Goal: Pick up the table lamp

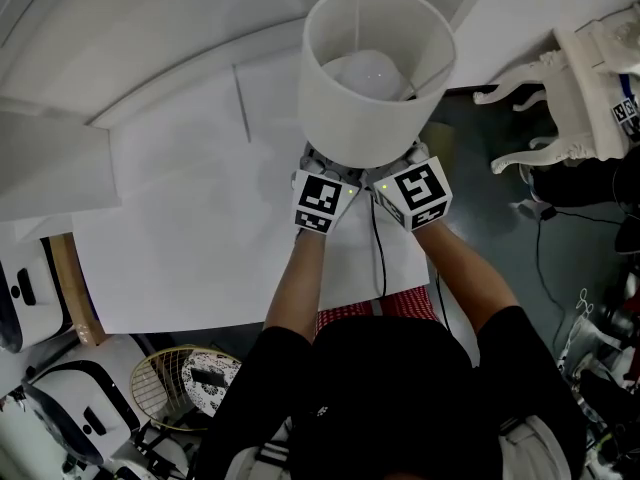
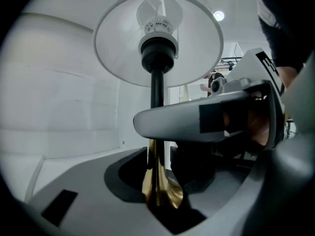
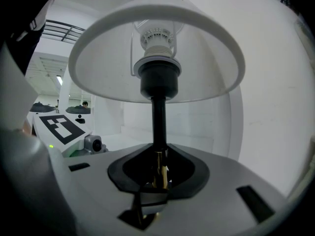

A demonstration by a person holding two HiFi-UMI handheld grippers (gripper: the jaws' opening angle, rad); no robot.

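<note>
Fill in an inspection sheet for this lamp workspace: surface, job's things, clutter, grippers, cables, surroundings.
Surface: white table, with the lamp near its right edge.
Job's things: table lamp, upright, with a white shade; its stem is black above and gold lower down.
Clutter: nothing seen on the table.
Grippers: left gripper open, with the stem between its jaws; right gripper shut on the stem.
Cables: black cord runs from under the lamp towards the person; another cable lies on the floor.
Surroundings: white carved furniture at right; round mesh item at lower left.
</note>
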